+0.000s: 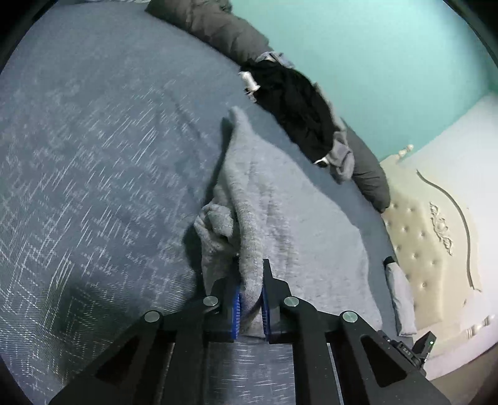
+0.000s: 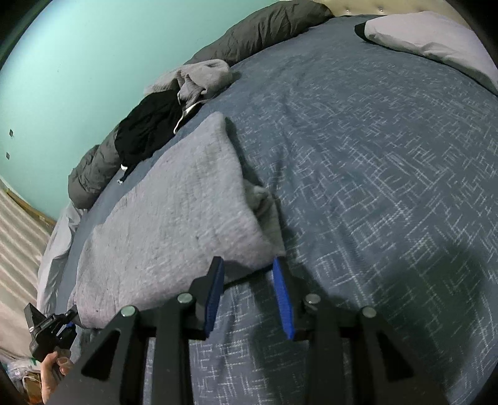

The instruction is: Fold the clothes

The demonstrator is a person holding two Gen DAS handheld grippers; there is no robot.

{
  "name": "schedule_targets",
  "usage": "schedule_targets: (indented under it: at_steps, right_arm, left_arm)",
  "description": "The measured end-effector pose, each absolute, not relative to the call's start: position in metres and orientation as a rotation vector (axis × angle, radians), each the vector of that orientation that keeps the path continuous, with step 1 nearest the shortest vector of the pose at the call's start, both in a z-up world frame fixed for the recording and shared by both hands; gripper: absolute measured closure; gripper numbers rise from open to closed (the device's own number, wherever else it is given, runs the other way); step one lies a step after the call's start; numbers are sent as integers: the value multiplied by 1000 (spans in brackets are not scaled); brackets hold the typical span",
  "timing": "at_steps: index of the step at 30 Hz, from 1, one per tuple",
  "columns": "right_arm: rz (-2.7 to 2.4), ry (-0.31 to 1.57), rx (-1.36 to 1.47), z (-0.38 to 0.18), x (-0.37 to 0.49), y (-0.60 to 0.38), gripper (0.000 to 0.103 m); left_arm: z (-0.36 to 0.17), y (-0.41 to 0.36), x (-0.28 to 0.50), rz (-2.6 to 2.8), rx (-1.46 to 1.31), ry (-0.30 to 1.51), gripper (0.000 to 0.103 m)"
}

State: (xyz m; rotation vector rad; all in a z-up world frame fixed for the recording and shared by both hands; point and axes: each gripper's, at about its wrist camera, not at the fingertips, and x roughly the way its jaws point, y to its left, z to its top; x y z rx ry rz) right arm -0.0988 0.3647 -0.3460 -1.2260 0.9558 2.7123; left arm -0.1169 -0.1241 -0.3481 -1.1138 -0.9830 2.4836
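Grey knit garment spread on the bed, over a blue-grey cover with a white crosshatch print. Left gripper clamped on a bunched fold of that garment, blue pads pressing the cloth from both sides, the fold raised into a ridge running away from the fingers. Beyond it, along the far edge of the bed: a dark grey duvet, then a black garment heaped on it beside another grey piece with a white cord. Further right, a teal wall and a cream tufted headboard.

From the right wrist view: same grey knit garment lying to the left, its near corner just ahead of the right gripper. Jaws apart, blue pads on either side of that corner, apparently not pressing it, though blur leaves this unsure. Pale pillow at top right. Low left, a hand on the other gripper's handle.
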Motion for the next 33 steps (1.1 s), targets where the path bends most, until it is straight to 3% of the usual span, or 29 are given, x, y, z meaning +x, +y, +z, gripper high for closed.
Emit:
schedule_targets:
  at_steps: [27,29,33]
  right_arm:
    - [2653,1130,-1163,-343,-94,416,70]
    - [2641,1134,-1170,-344,-95,418,63]
    - [2621,1144,-1187,-345,-96,422,63]
  left_arm:
    - [-250,-21,-141,2459,-977,-760,95]
    - [-241,-8,-144,2451,-968,-737,95]
    - [-225,24,-155,2418,-950,-705,95]
